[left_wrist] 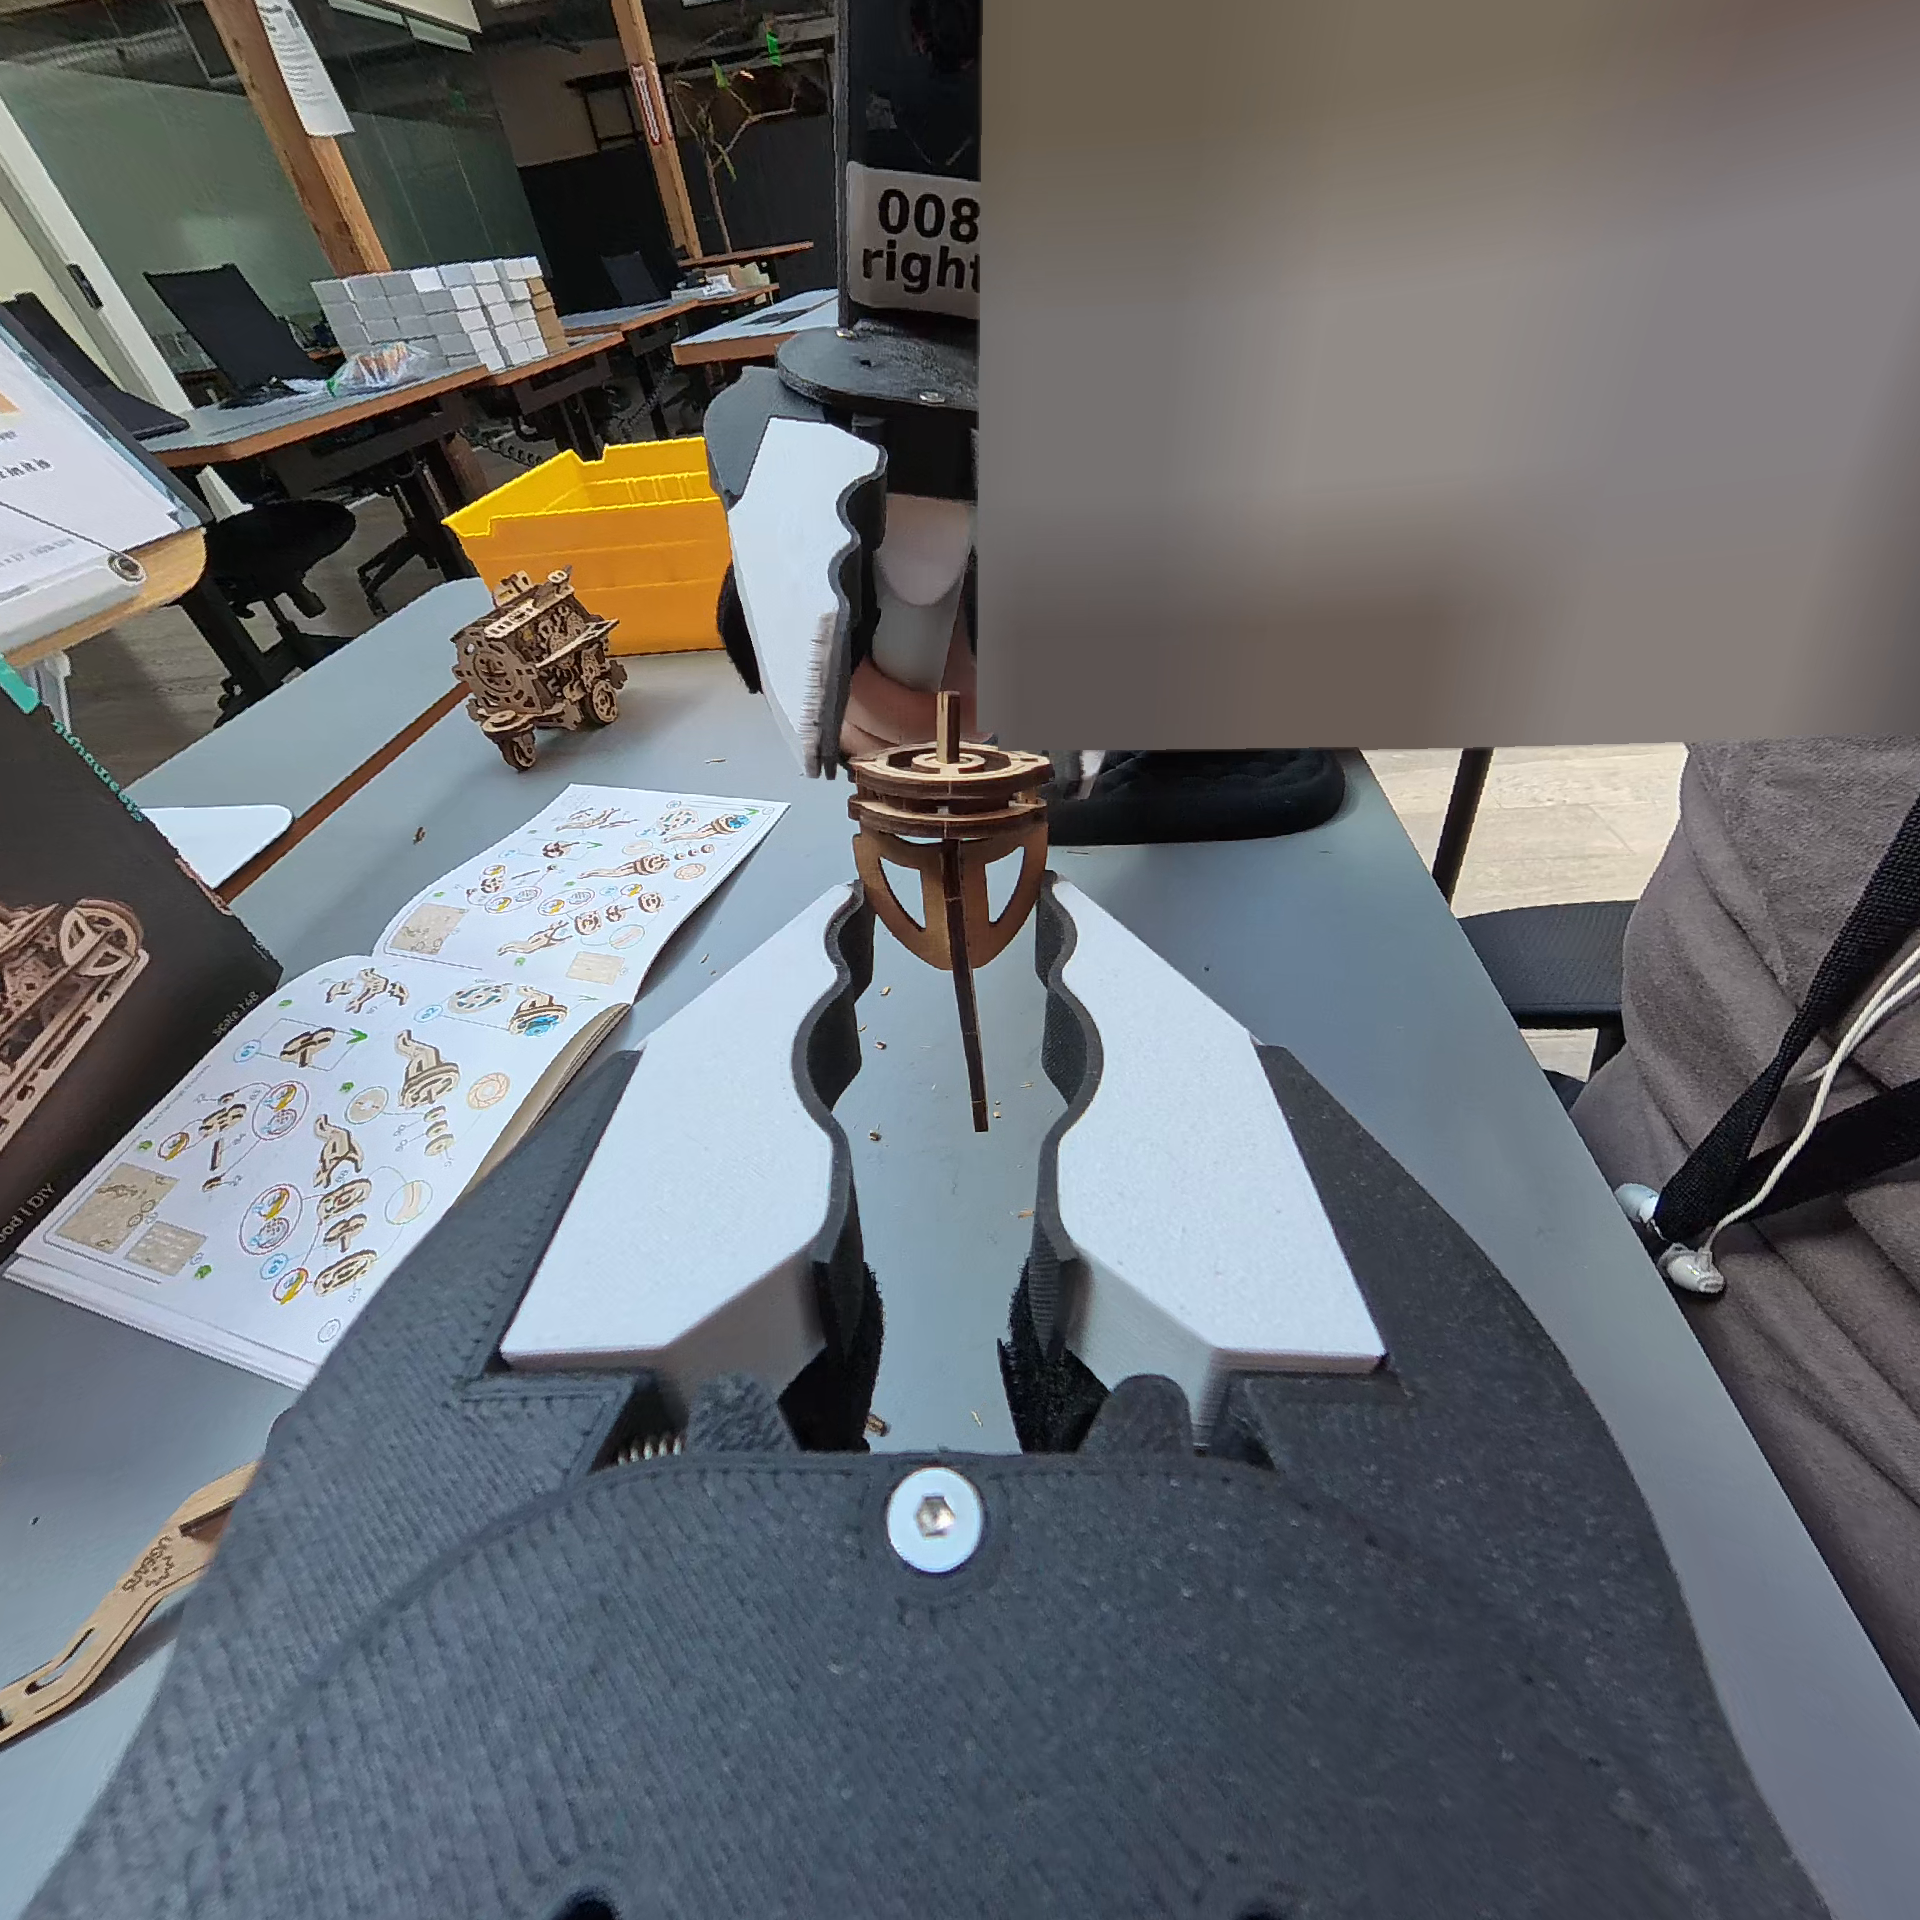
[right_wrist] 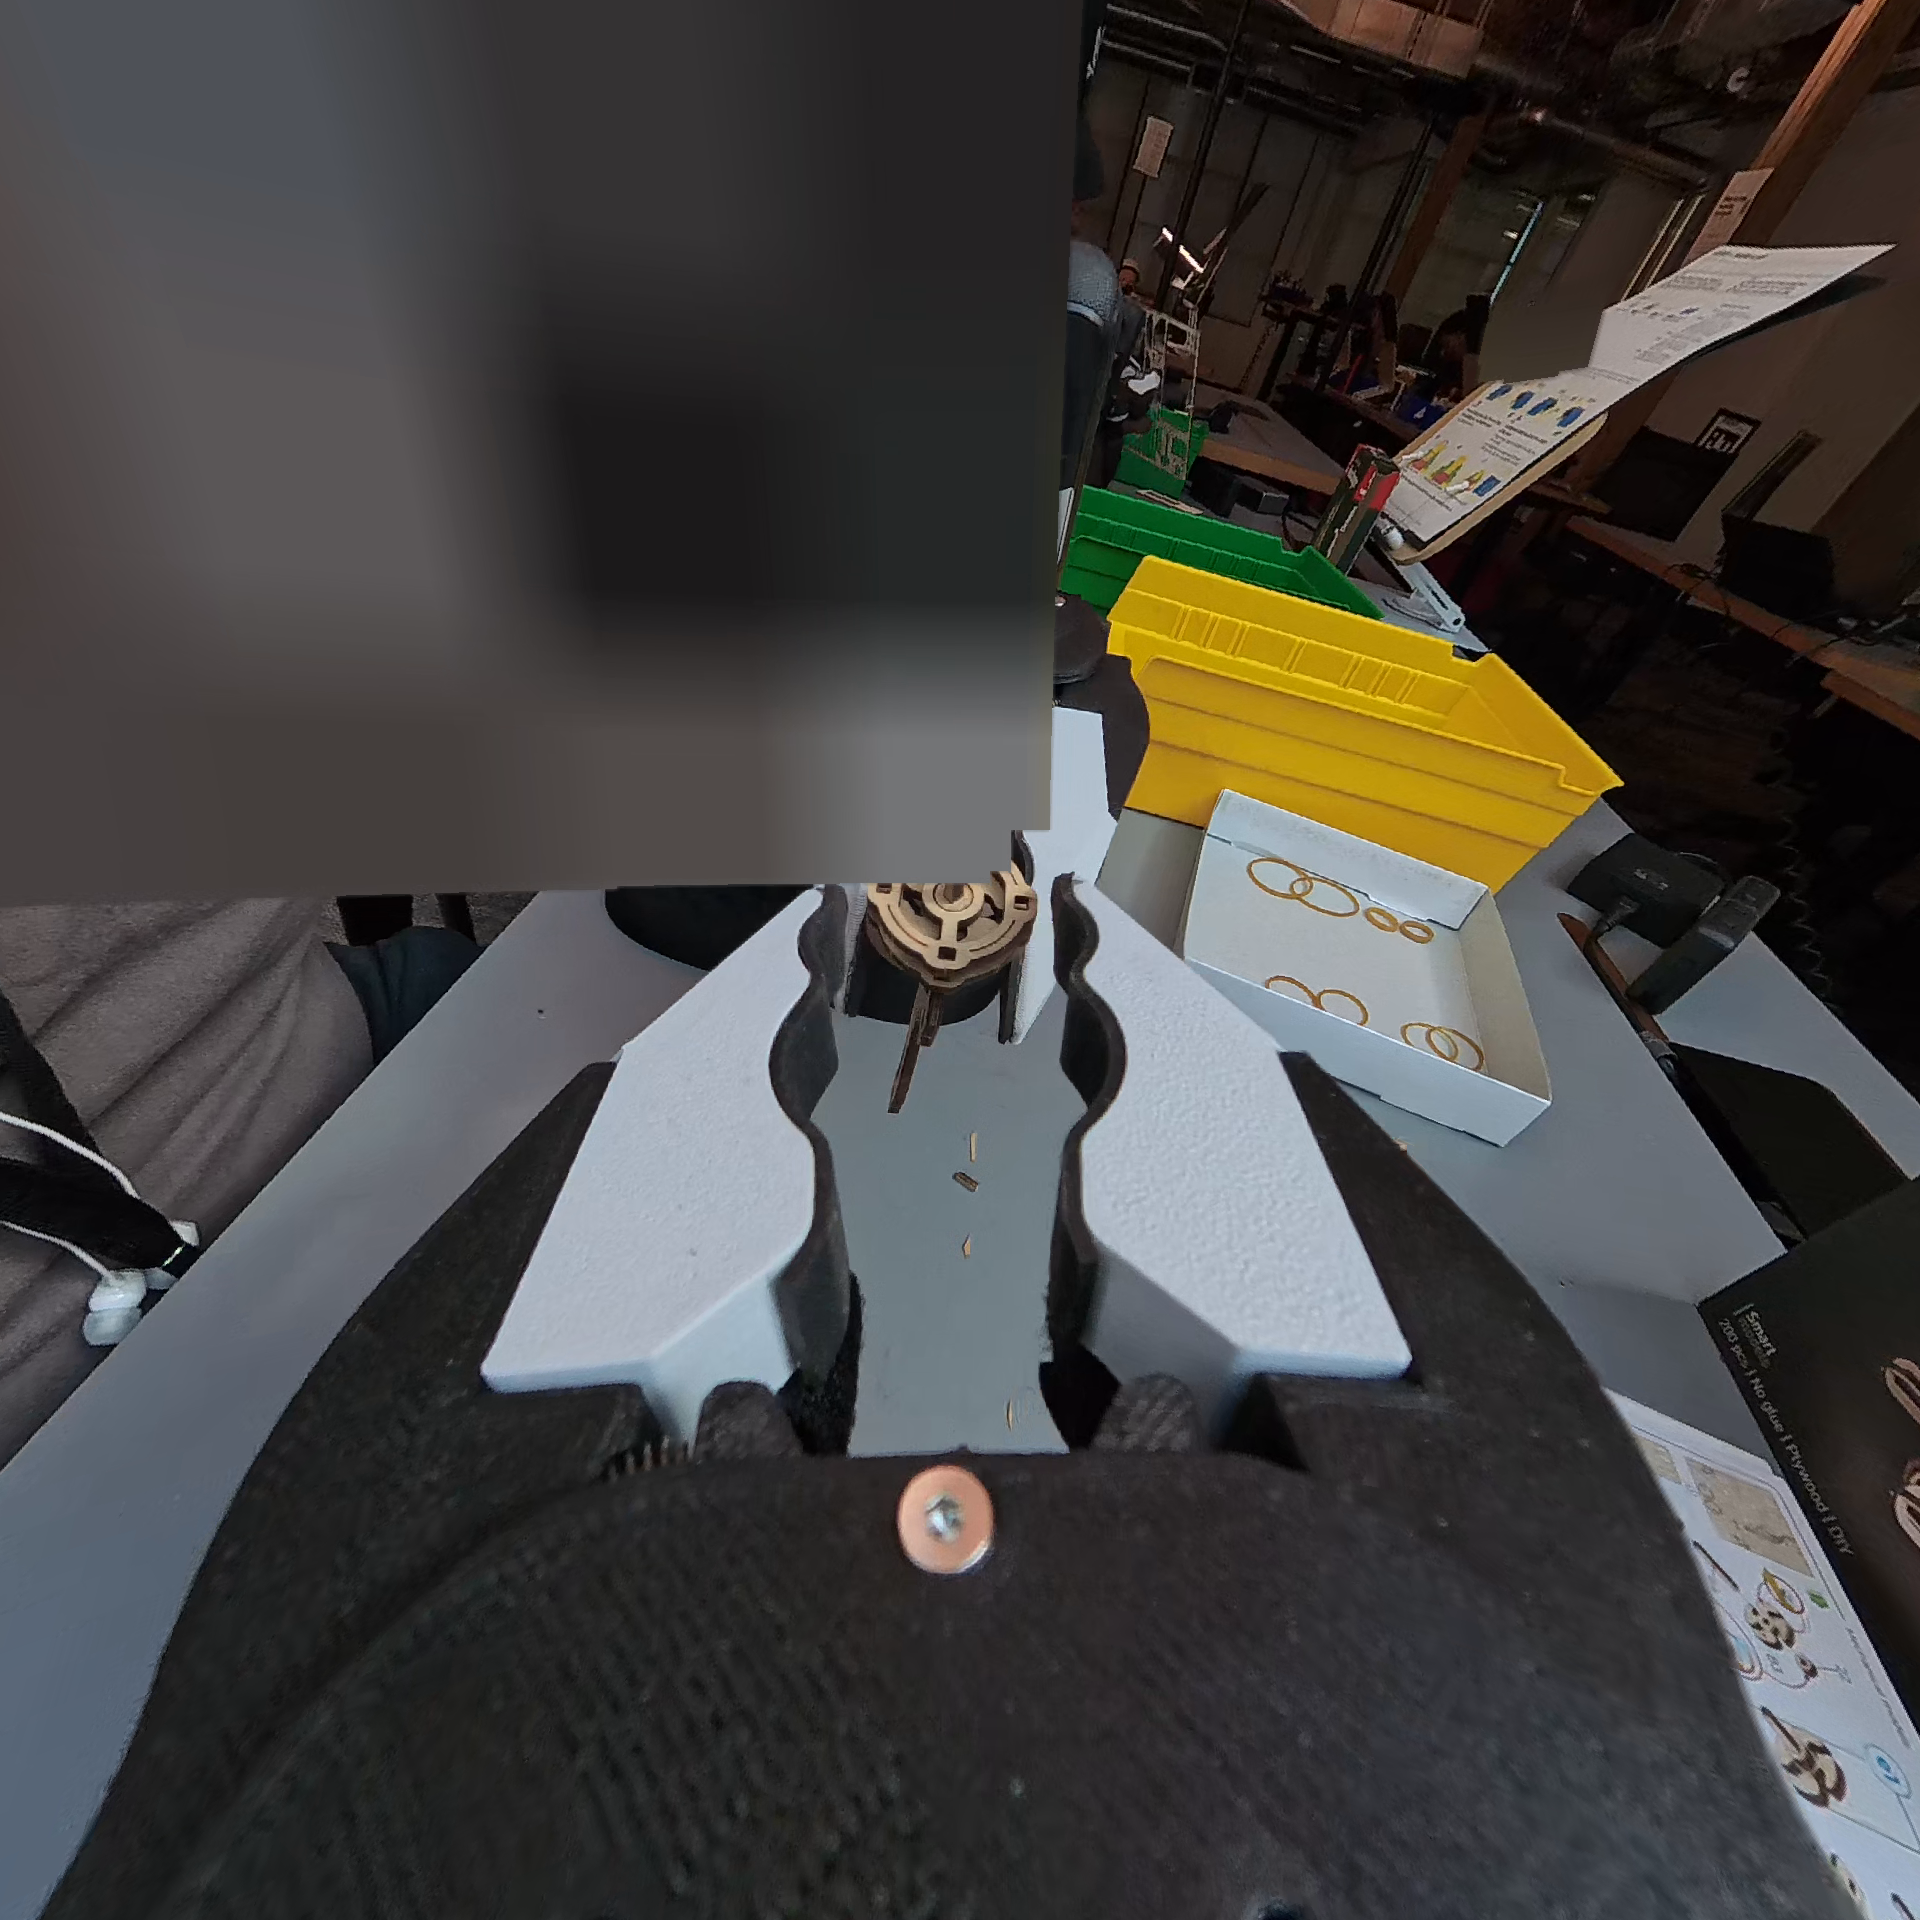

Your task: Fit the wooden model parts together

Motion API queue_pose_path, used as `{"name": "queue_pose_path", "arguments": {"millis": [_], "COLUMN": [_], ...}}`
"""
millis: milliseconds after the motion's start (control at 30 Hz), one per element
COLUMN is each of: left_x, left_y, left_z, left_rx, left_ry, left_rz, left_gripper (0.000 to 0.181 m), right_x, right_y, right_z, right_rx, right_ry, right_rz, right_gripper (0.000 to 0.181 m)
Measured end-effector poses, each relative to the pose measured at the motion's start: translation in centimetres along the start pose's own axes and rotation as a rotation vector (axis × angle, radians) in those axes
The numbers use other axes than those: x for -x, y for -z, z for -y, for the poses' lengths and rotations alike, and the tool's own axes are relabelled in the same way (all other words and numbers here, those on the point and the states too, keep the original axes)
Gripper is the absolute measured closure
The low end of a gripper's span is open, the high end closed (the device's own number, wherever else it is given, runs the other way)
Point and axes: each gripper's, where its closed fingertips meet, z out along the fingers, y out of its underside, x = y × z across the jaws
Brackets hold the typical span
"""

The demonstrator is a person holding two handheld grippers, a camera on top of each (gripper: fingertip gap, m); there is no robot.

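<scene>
The left gripper [left_wrist: 948, 902] pinched the wooden subassembly [left_wrist: 948, 831] above the grey table [left_wrist: 1299, 997], the right gripper [right_wrist: 940, 914] closed on its other end, bare tabletop between the yellow bin [right_wrist: 1351, 727] and booklet [left_wrist: 436, 1039].

A large blurred patch covers most of the right gripper [left_wrist: 831, 769] in the left wrist view, leaving one white finger showing. In the right wrist view another patch hides the top of the wooden subassembly [right_wrist: 948, 930] and most of the left gripper behind it. The black box [left_wrist: 94, 956] and laser-cut wooden sheet [left_wrist: 99, 1621] are cut off at the left edge. The open booklet [right_wrist: 1787, 1662] runs off the right edge.
</scene>
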Motion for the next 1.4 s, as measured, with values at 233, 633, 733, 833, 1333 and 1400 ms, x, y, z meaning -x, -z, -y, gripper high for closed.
{"name": "queue_pose_path", "arguments": {"millis": [233,633,733,833,1333,1400], "left_x": [0.3,0.3,0.3,0.6,0.6,0.6], "left_y": [0.2,0.0,-0.1,-0.2,-0.5,-0.6], "left_z": [0.6,0.6,0.7,0.4,0.0,-0.1], "left_rx": [-0.056,-0.098,-0.111,-0.111,-0.099,-0.094], "left_ry": [0.153,0.411,0.463,0.512,0.569,0.567], "left_rz": [-0.049,-0.162,-0.185,-0.193,-0.208,-0.207], "left_gripper": [0.152,0.152,0.152,0.152,0.152,0.152], "right_x": [-0.1,-0.5,-0.8,-0.9,-1.1,-1.1], "right_y": [0.4,0.3,0.4,0.2,-0.2,-0.2], "right_z": [0.6,-0.2,-0.3,-0.4,-1.2,-1.2], "right_rx": [0.020,0.219,0.232,0.245,0.303,0.302], "right_ry": [0.303,0.801,0.814,0.817,0.850,0.851], "right_rz": [-0.123,-0.311,-0.335,-0.339,-0.348,-0.349], "right_gripper": [0.138,0.155,0.157,0.157,0.163,0.165]}}
